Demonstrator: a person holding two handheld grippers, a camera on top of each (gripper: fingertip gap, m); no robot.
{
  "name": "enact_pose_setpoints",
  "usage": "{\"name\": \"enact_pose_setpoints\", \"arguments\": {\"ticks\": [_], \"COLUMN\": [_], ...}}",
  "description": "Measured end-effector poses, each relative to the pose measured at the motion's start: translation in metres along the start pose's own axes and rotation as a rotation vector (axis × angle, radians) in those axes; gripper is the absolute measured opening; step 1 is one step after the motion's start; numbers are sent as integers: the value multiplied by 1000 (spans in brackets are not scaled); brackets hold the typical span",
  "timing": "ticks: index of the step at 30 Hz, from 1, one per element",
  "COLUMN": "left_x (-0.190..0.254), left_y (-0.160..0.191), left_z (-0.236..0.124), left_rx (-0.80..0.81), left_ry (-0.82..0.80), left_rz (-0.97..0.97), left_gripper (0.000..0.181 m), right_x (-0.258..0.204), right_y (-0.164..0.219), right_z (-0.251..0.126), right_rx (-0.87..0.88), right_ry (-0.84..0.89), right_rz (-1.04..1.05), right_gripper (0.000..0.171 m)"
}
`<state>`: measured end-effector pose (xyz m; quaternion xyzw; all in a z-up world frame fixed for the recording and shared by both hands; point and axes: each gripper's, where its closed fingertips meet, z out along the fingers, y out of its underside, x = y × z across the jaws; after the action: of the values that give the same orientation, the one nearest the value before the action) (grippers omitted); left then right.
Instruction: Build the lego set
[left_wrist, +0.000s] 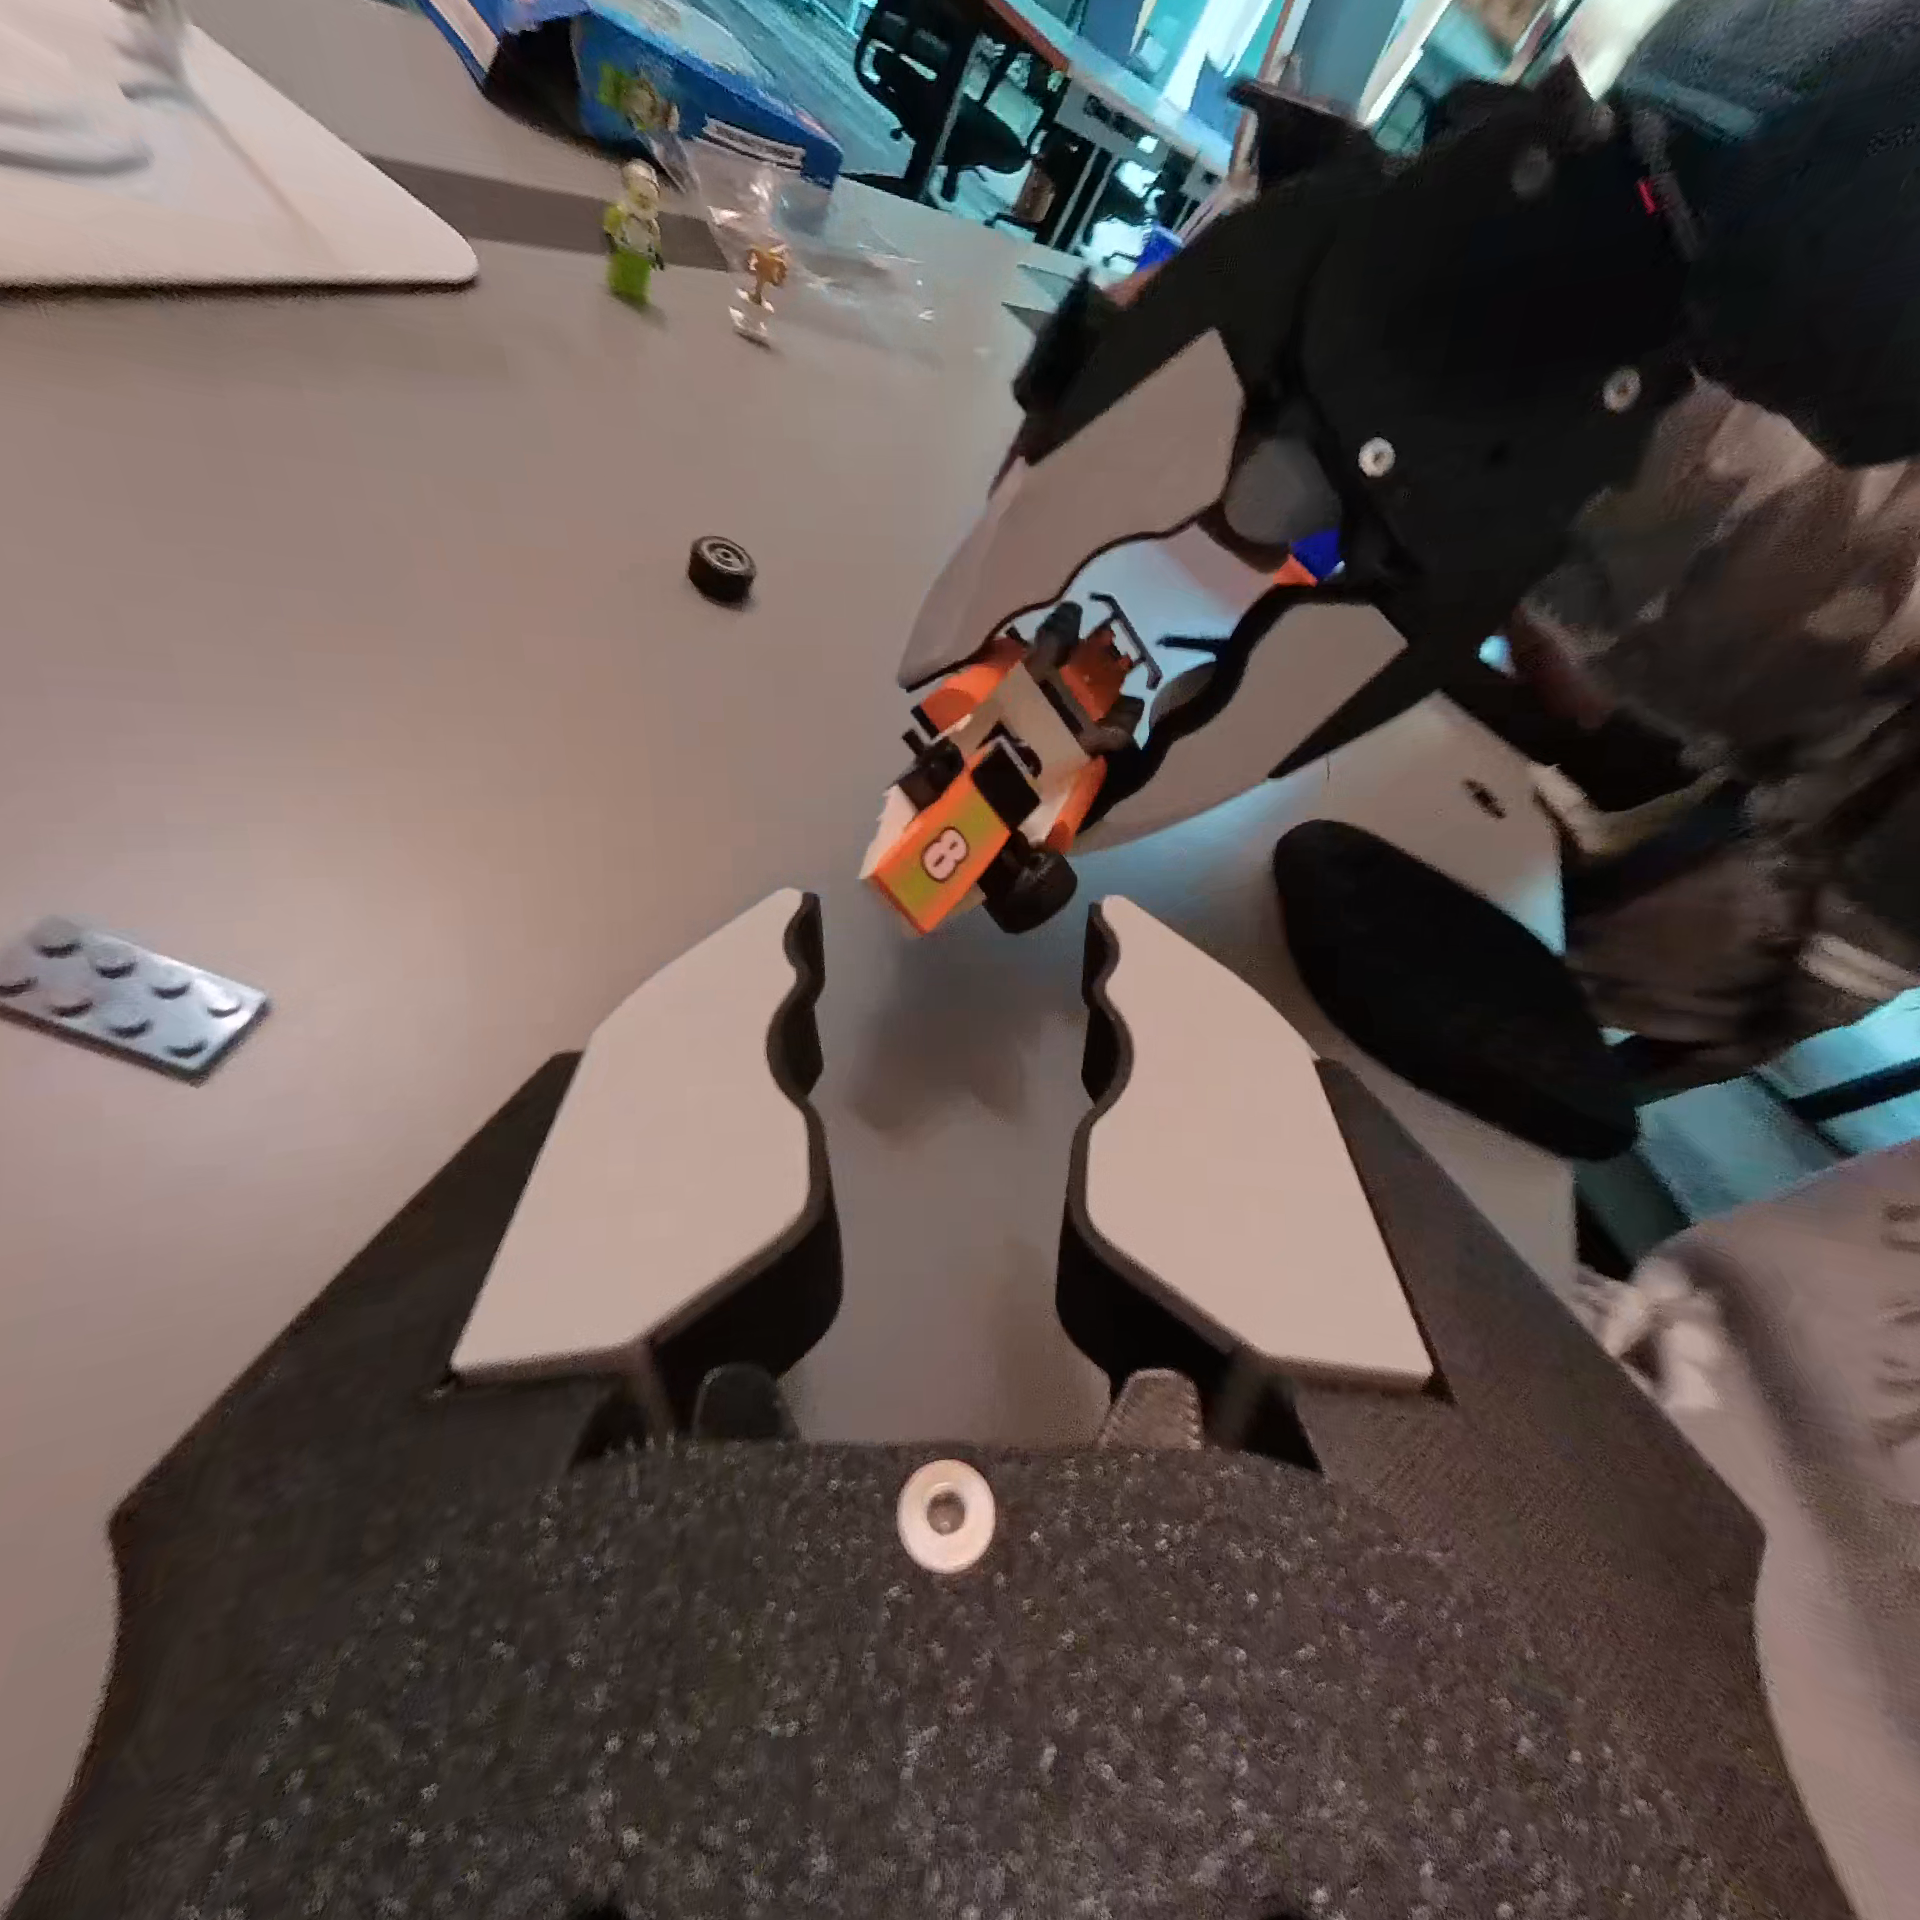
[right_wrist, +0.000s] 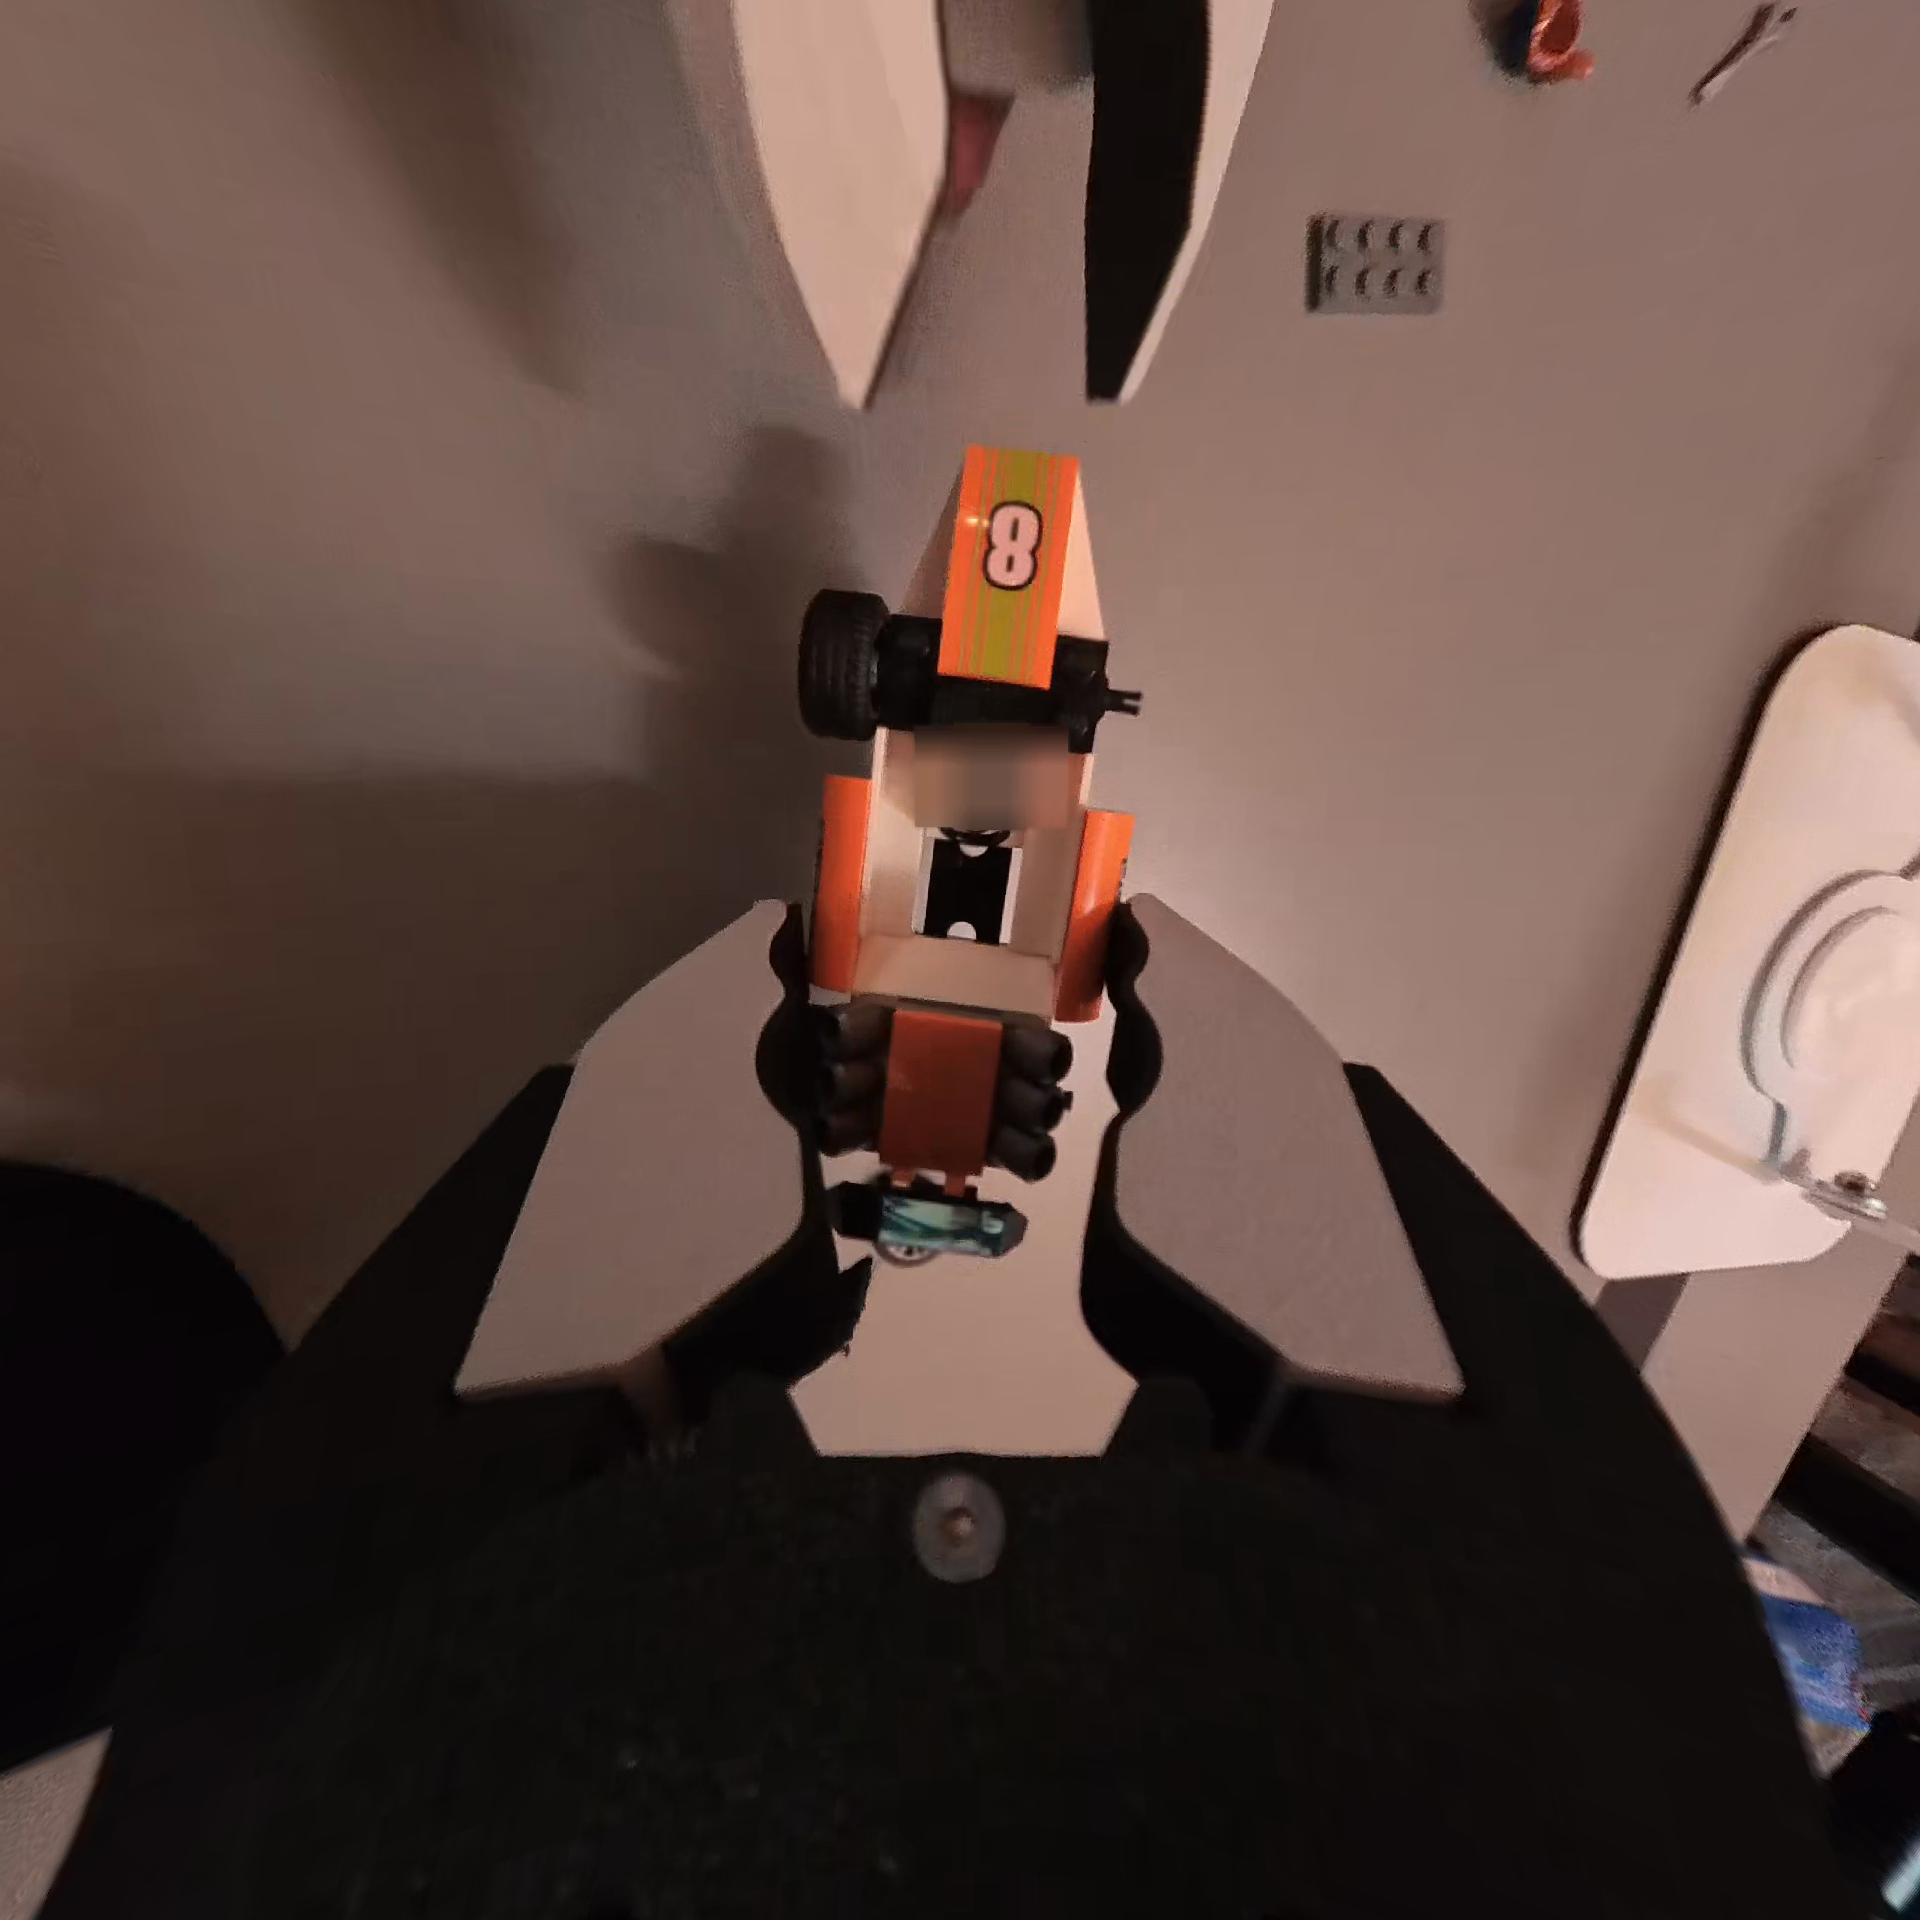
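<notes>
Left wrist view: the left gripper (left_wrist: 951, 914) hung empty, fingers apart, near the loose wheel (left_wrist: 721, 567) on the table (left_wrist: 416, 665).

Right wrist view: the right gripper (right_wrist: 956, 935) clamped the orange car (right_wrist: 966, 831), one wheel fitted, front axle pin bare. Fetching the wheel likely came next.

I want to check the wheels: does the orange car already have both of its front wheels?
No. The orange car has one front wheel; the opposite axle pin is bare.

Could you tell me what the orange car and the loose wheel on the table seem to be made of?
Orange car: apparently hard glossy plastic, given its sharp moulded edges and highlights. Loose wheel: matte black tyre, probably rubber, around a grey, plastic-looking hub.
</notes>
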<state>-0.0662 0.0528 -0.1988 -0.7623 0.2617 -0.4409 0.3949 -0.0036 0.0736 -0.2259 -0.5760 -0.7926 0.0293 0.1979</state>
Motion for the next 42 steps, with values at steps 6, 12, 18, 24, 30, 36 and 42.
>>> {"name": "enact_pose_setpoints", "arguments": {"ticks": [6, 12, 18, 24, 30, 36, 42], "left_x": [-6, -11, -12, -13, -15, -24, -48], "left_y": [2, 5, 8, 9, 7, -14, -64], "left_z": [-3, 0, 2, 2, -3, -4, 5], "left_rx": [-2, -22, -37, -42, -45, 17, 98], "left_ry": [-81, -109, -113, -117, -149, -248, -409], "left_rz": [144, 193, 204, 210, 237, 355, 445], "left_gripper": [45, 43, 43, 41, 33, 0, 0], "right_x": [5, 6, 11, 16, 26, 41, 91], "right_y": [8, 14, 19, 16, 5, -8, -8], "right_z": [18, 29, 35, 38, 17, -24, -86], "right_rx": [-69, -100, -101, -110, -20, 144, 467], "right_ry": [-126, -200, -199, -183, -87, 145, 576], "right_rz": [-69, -84, -91, -108, -31, 165, 521], "right_gripper": [56, 56, 55, 54, 54, 45, 5]}}
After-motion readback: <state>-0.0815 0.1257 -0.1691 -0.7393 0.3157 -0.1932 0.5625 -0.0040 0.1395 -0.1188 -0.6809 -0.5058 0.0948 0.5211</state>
